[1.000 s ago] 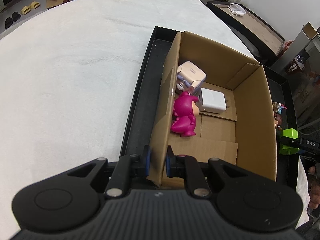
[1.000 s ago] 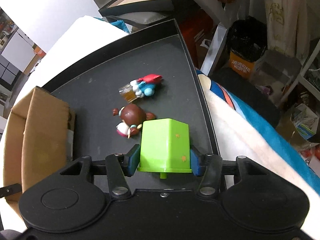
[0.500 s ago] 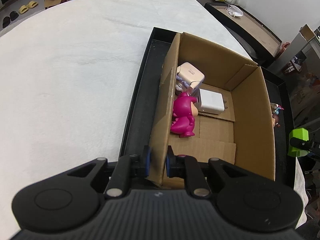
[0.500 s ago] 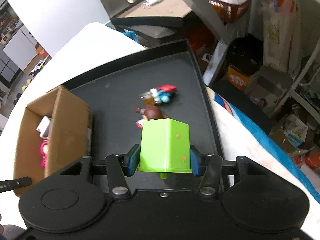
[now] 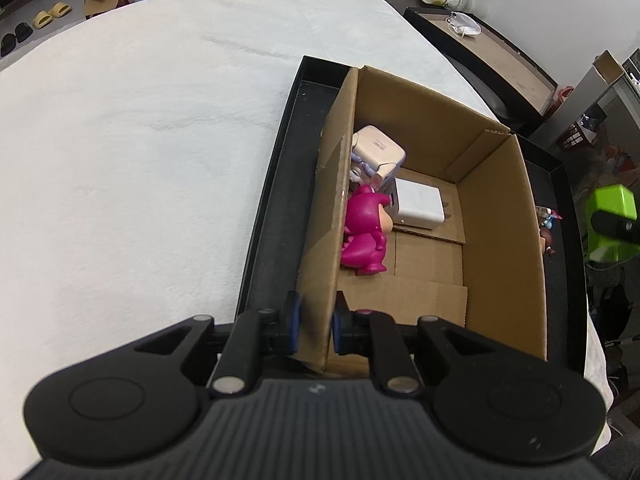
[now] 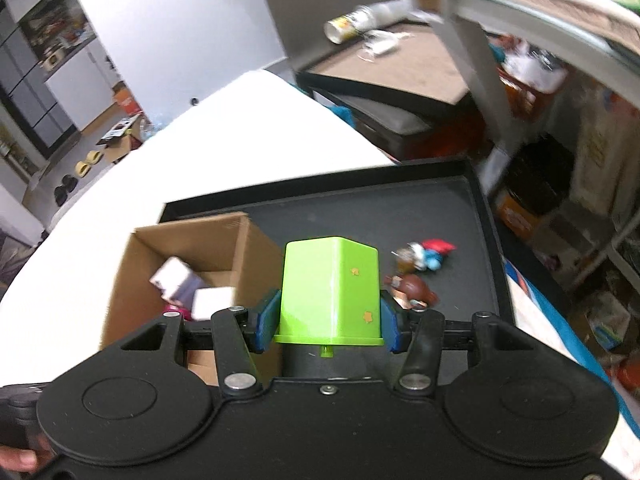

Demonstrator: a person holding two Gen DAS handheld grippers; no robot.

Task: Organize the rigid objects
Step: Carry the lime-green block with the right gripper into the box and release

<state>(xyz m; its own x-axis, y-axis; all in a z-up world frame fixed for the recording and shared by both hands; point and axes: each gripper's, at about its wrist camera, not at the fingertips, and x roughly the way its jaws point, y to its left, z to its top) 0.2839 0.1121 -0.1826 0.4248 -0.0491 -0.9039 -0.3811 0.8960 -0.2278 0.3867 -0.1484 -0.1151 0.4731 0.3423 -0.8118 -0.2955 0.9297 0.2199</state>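
Two grippers we hold: our left gripper [image 5: 314,322] pinches the cardboard box [image 5: 500,216] wall, and our right gripper [image 6: 328,320] clamps a green block [image 6: 330,286] in the air above the black tray [image 6: 486,216], beside the box.

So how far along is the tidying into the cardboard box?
Done: pink figure and two white chargers lie in the cardboard box. In hand: right gripper grips the green block; left gripper pinches the box wall. Left: two figurines on the black tray.
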